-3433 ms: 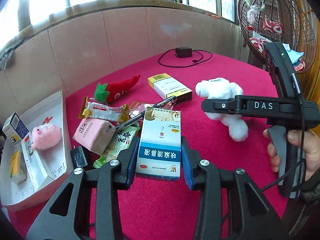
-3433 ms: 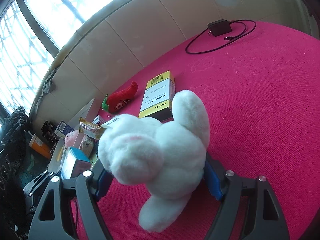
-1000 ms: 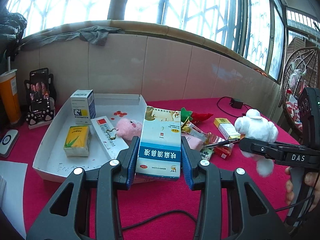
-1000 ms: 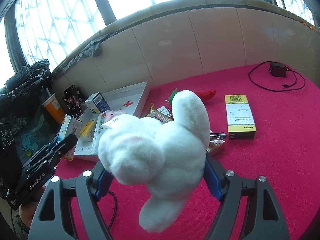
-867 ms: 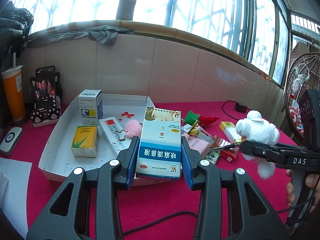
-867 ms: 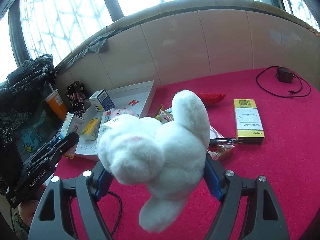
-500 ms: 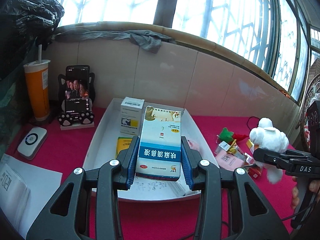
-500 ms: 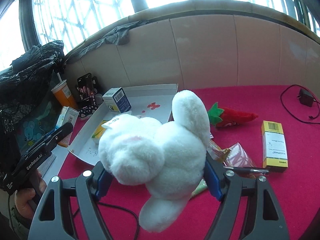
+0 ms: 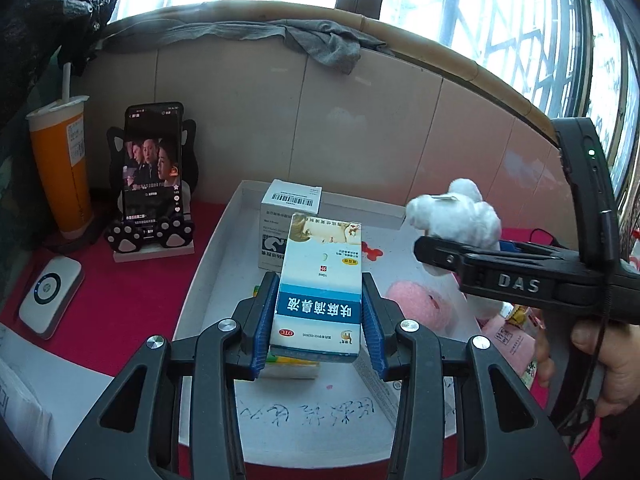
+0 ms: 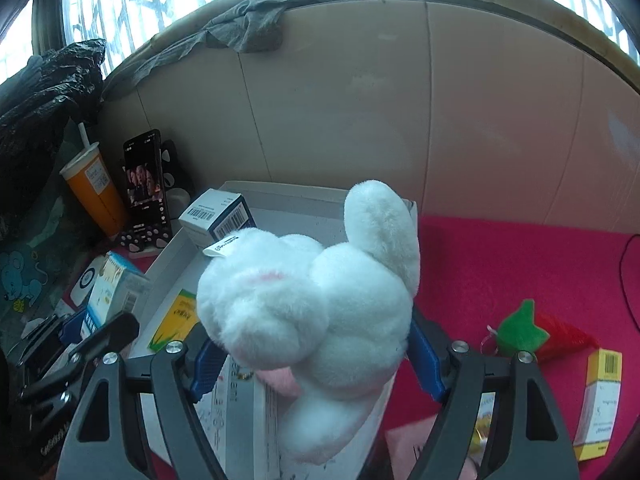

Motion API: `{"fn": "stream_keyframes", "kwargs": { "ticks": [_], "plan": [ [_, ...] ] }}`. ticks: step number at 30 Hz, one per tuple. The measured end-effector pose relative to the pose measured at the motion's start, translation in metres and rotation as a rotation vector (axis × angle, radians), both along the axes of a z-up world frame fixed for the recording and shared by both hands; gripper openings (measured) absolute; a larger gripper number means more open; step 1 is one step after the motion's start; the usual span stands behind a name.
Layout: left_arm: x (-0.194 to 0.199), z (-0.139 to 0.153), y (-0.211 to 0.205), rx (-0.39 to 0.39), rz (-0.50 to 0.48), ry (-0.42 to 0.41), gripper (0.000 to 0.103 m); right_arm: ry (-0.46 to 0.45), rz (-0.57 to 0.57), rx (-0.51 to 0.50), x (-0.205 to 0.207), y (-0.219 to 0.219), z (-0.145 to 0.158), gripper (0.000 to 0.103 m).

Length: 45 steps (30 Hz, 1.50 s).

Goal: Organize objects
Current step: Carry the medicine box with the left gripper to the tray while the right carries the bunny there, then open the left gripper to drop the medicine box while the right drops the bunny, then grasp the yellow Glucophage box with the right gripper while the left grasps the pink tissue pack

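My left gripper (image 9: pixel 318 322) is shut on a blue and white medicine box (image 9: pixel 320 280) and holds it above the near part of the white tray (image 9: pixel 208 248). My right gripper (image 10: pixel 316 364) is shut on a white plush toy (image 10: pixel 320 308) and holds it over the tray's (image 10: pixel 316 196) right side. In the left wrist view the plush (image 9: pixel 456 212) and the right gripper (image 9: pixel 432 250) hang over the tray's right half. In the tray stand a white barcode box (image 9: pixel 292 204), a yellow-green box (image 10: pixel 176 320) and a pink plush (image 9: pixel 420 304).
Left of the tray are a phone on a cat stand (image 9: pixel 152 176), an orange cup with straw (image 9: pixel 64 160) and a white puck device (image 9: pixel 50 292). On the red cloth to the right lie a chili plush (image 10: pixel 544 332), a yellow box (image 10: pixel 600 396) and pink packets (image 9: pixel 508 340).
Both grippers have swung left from the pile of objects to above the white tray, each still holding its item. The tray looms much closer than half a second ago.
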<state>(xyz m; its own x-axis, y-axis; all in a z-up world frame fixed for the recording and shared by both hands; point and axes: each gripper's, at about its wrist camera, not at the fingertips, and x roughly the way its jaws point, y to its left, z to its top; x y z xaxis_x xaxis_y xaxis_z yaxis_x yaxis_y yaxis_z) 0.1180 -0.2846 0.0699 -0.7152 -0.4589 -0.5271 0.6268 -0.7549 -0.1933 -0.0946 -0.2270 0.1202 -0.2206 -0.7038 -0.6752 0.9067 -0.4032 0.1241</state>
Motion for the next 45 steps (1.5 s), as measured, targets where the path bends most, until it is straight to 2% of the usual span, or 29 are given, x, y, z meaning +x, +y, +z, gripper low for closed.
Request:
{"fn": "stream_keyframes", "kwargs": {
  "ticks": [1, 3, 4, 5, 7, 8, 14, 18, 22, 27, 32, 34, 37, 41, 44, 45],
  "plan": [
    [0.001, -0.001, -0.003, 0.008, 0.013, 0.003, 0.043, 0.015, -0.002, 0.0, 0.0, -0.009, -0.002, 0.079],
    [0.003, -0.001, -0.007, 0.014, 0.033, 0.013, 0.07, 0.052, 0.006, 0.013, 0.001, -0.024, -0.006, 0.085],
    [0.005, -0.001, -0.007, 0.015, 0.038, 0.022, 0.09, 0.078, 0.007, 0.029, 0.003, -0.029, -0.008, 0.088],
    [0.008, 0.0, -0.007, 0.009, 0.043, 0.032, 0.097, 0.1, 0.003, 0.025, 0.004, -0.028, -0.009, 0.092],
    [0.011, 0.002, -0.005, -0.017, 0.057, 0.035, 0.103, 0.105, -0.011, -0.023, 0.003, -0.018, -0.006, 0.1],
    [0.013, 0.003, -0.003, -0.031, 0.065, 0.037, 0.103, 0.098, -0.023, -0.048, 0.0, -0.01, -0.002, 0.103],
    [0.017, 0.012, 0.017, -0.053, 0.055, 0.06, 0.103, 0.059, -0.105, -0.209, -0.023, 0.061, 0.042, 0.103],
    [0.008, 0.022, 0.044, -0.099, -0.006, 0.065, 0.103, 0.074, -0.162, -0.298, -0.041, 0.131, 0.069, 0.103],
    [-0.008, 0.028, 0.07, -0.112, -0.085, 0.069, 0.103, 0.078, -0.258, -0.324, -0.062, 0.195, 0.074, 0.103],
    [-0.034, 0.022, 0.102, -0.102, -0.203, 0.014, 0.103, 0.071, -0.391, -0.244, -0.096, 0.252, 0.047, 0.103],
    [-0.047, 0.006, 0.127, -0.063, -0.262, -0.037, 0.103, -0.058, -0.512, -0.076, -0.145, 0.273, -0.009, 0.103],
    [-0.052, 0.0, 0.134, -0.055, -0.281, -0.06, 0.103, -0.095, -0.52, -0.037, -0.155, 0.269, -0.027, 0.103],
    [-0.055, -0.002, 0.144, -0.06, -0.305, -0.08, 0.103, -0.091, -0.512, -0.018, -0.157, 0.255, -0.042, 0.103],
    [-0.061, -0.002, 0.155, -0.081, -0.352, -0.098, 0.103, -0.04, -0.482, 0.033, -0.152, 0.225, -0.053, 0.103],
    [-0.067, -0.003, 0.16, -0.095, -0.37, -0.122, 0.103, 0.029, -0.498, 0.11, -0.146, 0.207, -0.062, 0.103],
    [-0.071, -0.004, 0.161, -0.1, -0.376, -0.136, 0.103, 0.031, -0.496, 0.131, -0.146, 0.204, -0.066, 0.1]
  ]
}}
